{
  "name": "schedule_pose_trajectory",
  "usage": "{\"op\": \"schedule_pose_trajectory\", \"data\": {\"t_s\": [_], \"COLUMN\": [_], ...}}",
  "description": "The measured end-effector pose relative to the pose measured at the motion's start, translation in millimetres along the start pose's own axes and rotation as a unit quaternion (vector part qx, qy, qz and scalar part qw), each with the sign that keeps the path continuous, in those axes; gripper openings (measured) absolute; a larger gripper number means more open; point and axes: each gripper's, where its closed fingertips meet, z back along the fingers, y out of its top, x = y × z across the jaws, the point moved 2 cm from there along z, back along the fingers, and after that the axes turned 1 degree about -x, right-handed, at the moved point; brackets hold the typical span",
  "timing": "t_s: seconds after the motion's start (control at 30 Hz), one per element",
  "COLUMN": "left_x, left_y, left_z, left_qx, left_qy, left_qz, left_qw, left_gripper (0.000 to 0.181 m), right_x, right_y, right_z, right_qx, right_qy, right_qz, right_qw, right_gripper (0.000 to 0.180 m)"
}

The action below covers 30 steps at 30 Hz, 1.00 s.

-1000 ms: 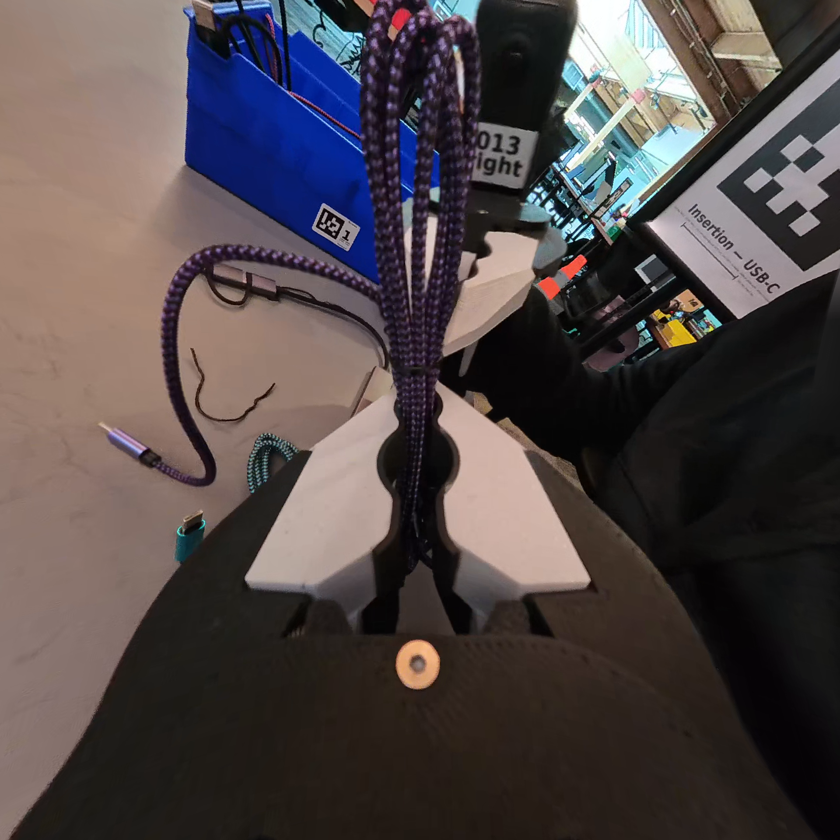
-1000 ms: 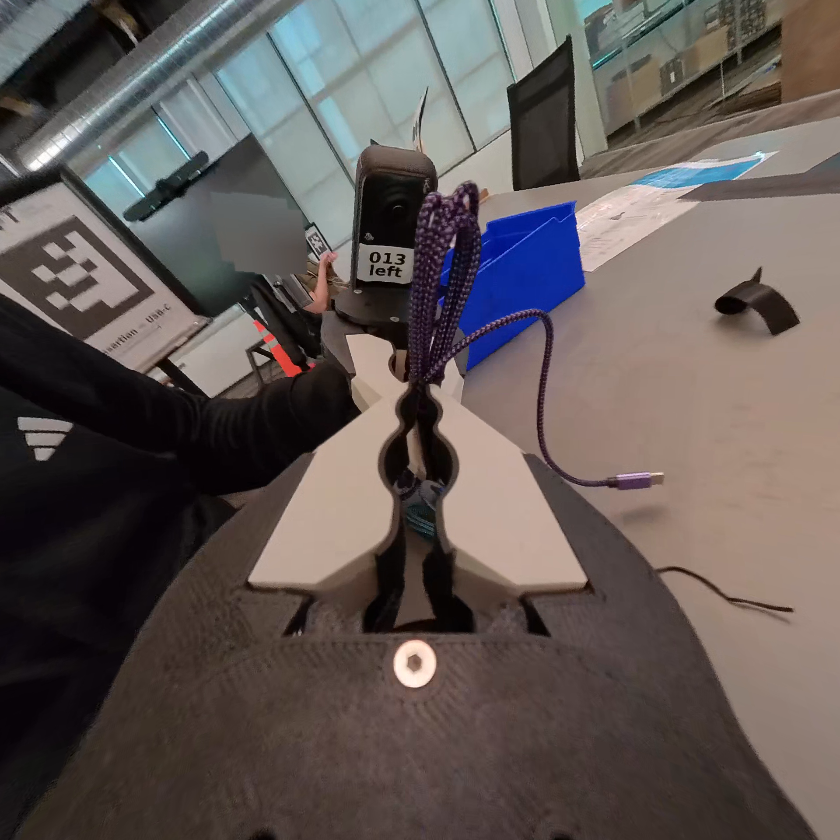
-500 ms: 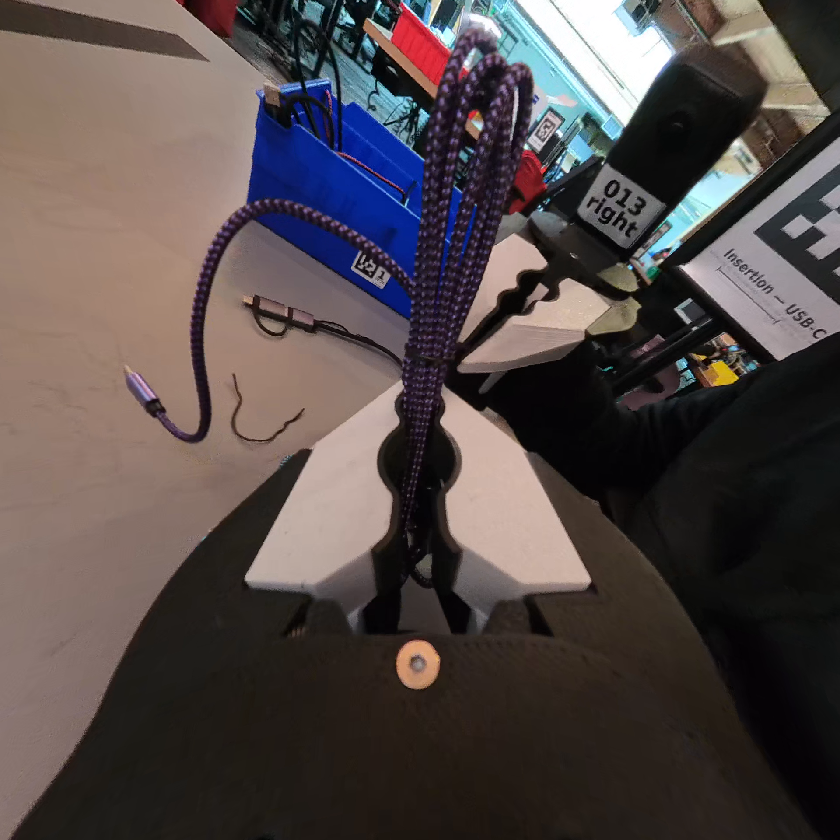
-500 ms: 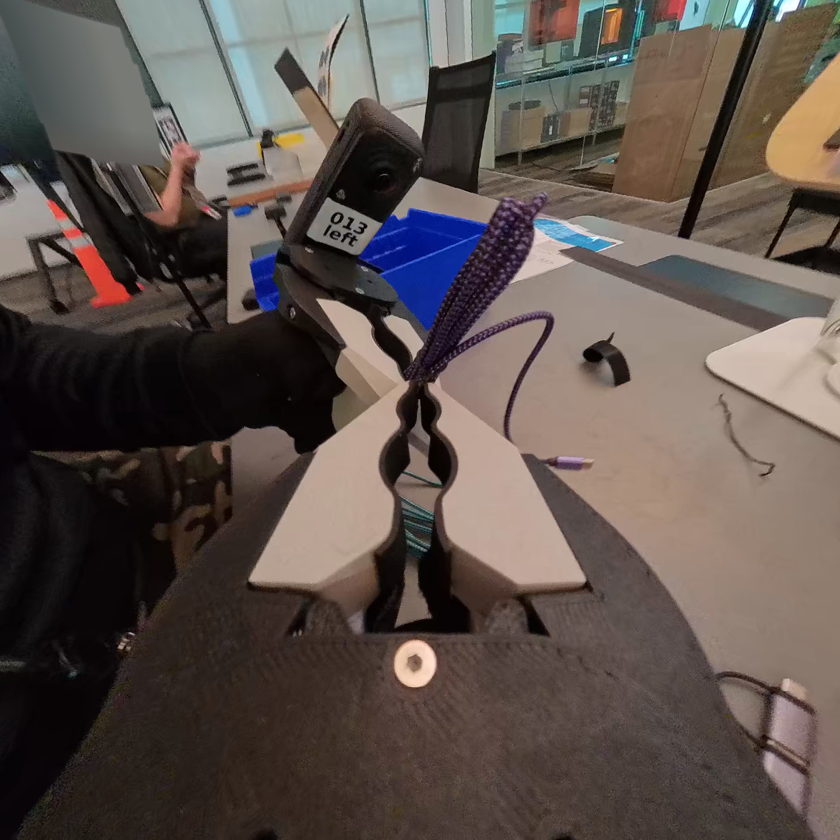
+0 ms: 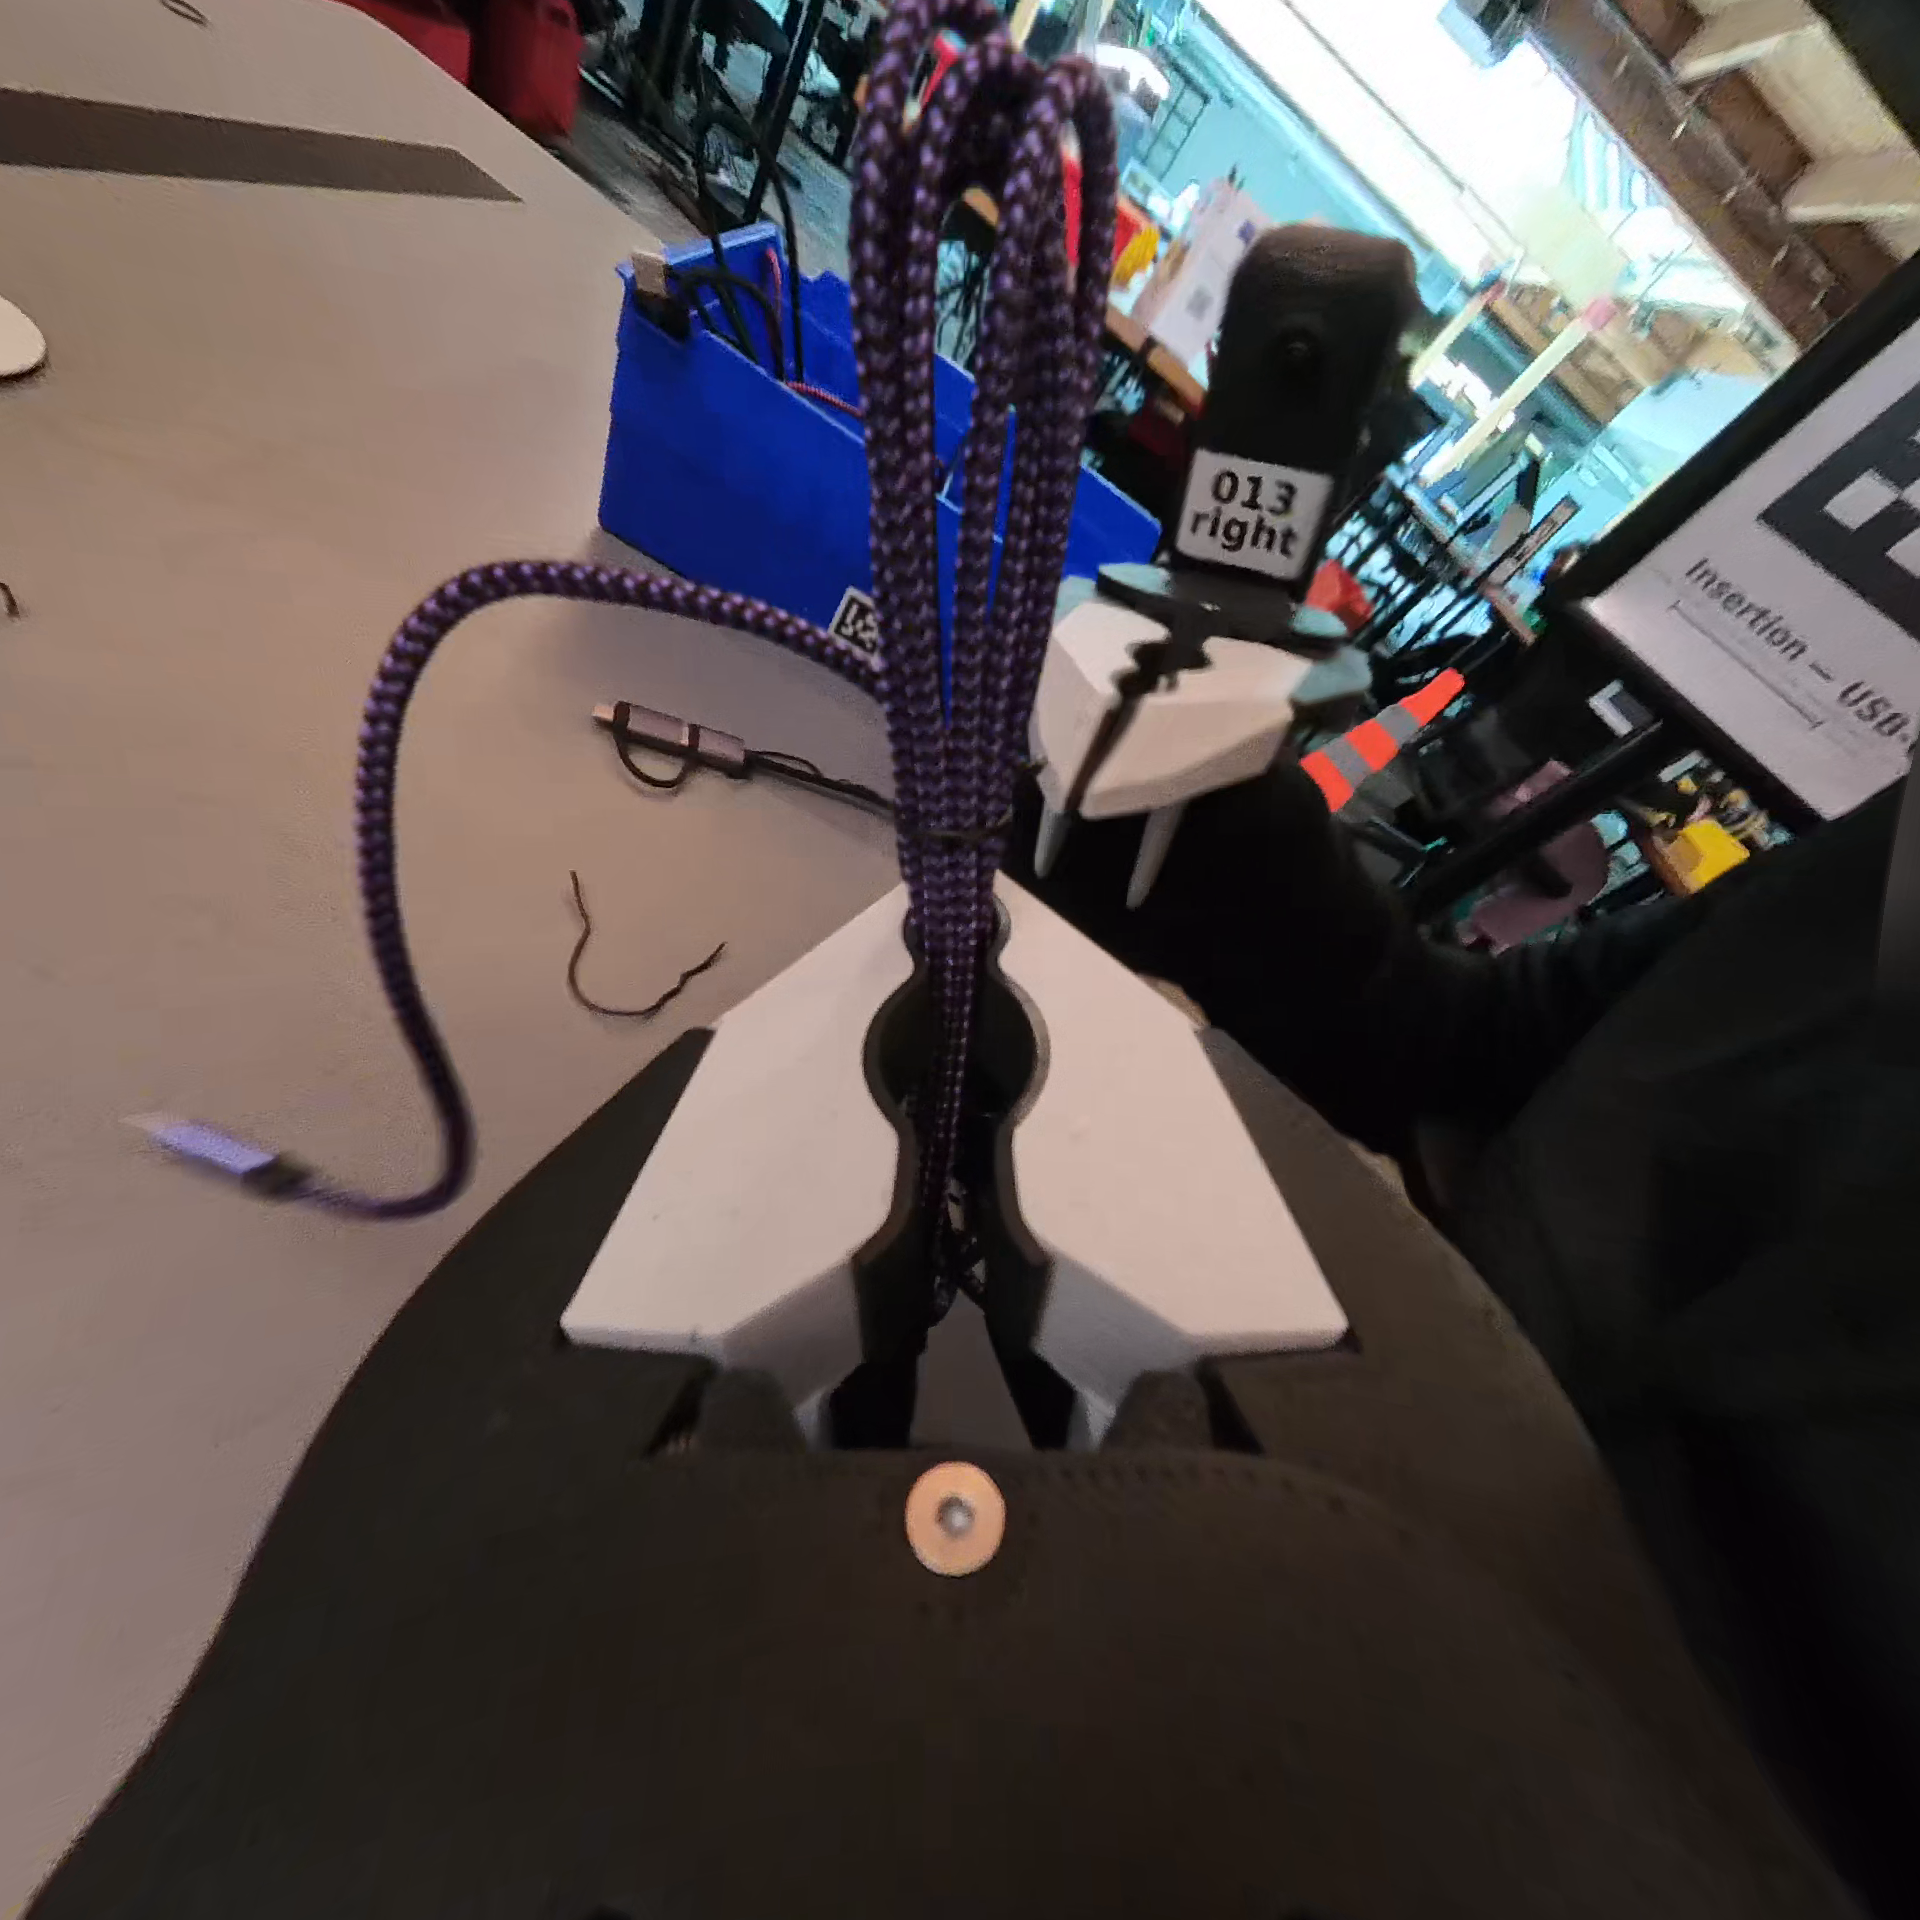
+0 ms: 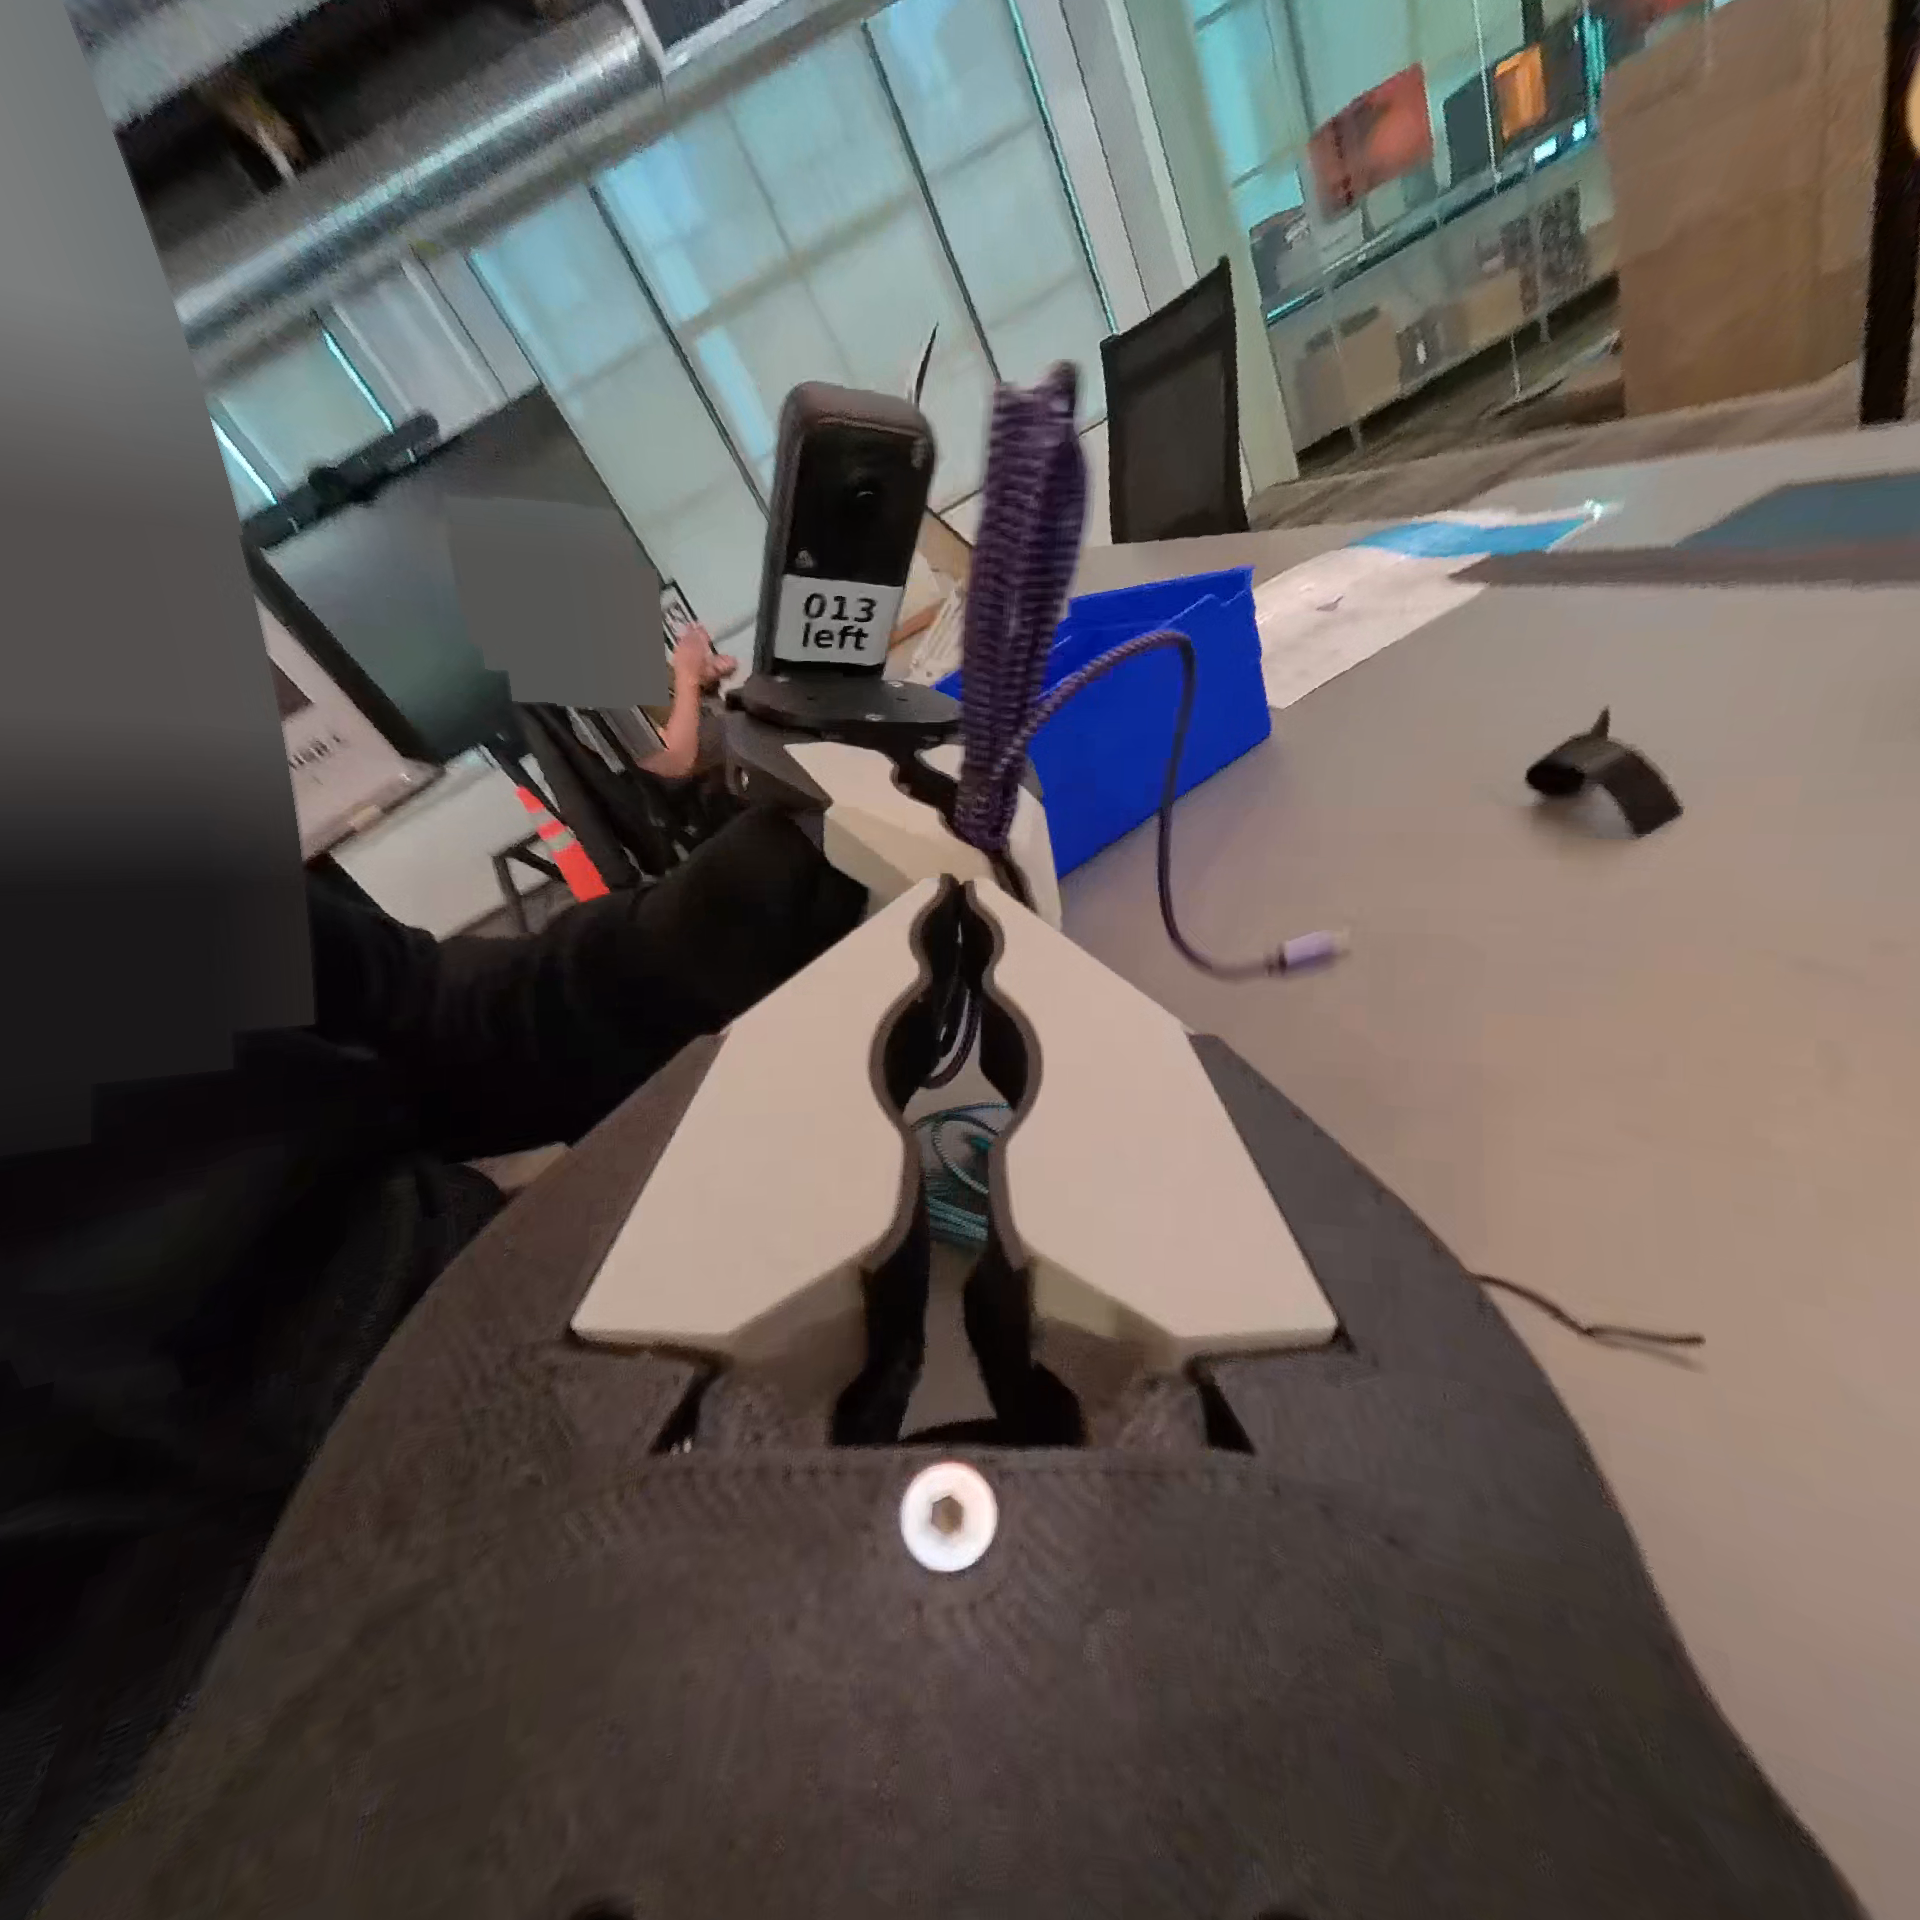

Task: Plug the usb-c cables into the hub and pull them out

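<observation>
Jaws: left gripper (image 5: 954,914) clamps upright purple cable bundle (image 5: 966,499) | right gripper (image 6: 951,904) closed, empty

A pale grey worktop (image 6: 1558,1039) fills the near ground, with a dark strip (image 5: 239,156) running along its far part. Beyond its far edge stands a black office chair (image 6: 1174,416) before tall glazed panels (image 6: 790,312) that let in cool daylight. A silver ventilation duct (image 6: 416,197) runs under the ceiling. A large brown cardboard-coloured partition (image 6: 1745,218) rises at the far right. On the other side, the room opens onto a cluttered workshop with benches, an orange traffic cone (image 5: 1371,738), and a bright window (image 5: 1455,156). A black-framed sign board (image 5: 1787,582) stands beside the worktop.
</observation>
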Motion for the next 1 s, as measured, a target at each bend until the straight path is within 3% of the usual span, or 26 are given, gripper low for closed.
{"op": "schedule_pose_trajectory", "data": {"t_s": [0.1,0.17,0.63,0.87,1.0], "left_x": [-1,1,5,3,3], "left_y": [2,-3,-6,-8,-9], "left_z": [0,-4,-10,-10,-11], "left_qx": [0.011,-0.005,-0.009,-0.013,-0.021], "left_qy": [-0.015,-0.015,-0.027,-0.018,-0.015], "left_qz": [0.014,0.011,0.016,0.007,0.004], "left_qw": [1.000,1.000,0.999,1.000,1.000], "left_gripper": [0.000,0.000,0.000,0.000,0.000], "right_x": [2,5,2,1,0], "right_y": [-2,0,4,5,5], "right_z": [-7,-9,-9,-10,-9], "right_qx": [-0.021,-0.018,-0.030,-0.022,-0.026], "right_qy": [-0.031,-0.047,-0.079,-0.060,-0.072], "right_qz": [0.047,0.060,0.149,0.115,0.142], "right_qw": [0.998,0.997,0.985,0.991,0.987], "right_gripper": [0.000,0.010,0.002,0.000,0.000]}}
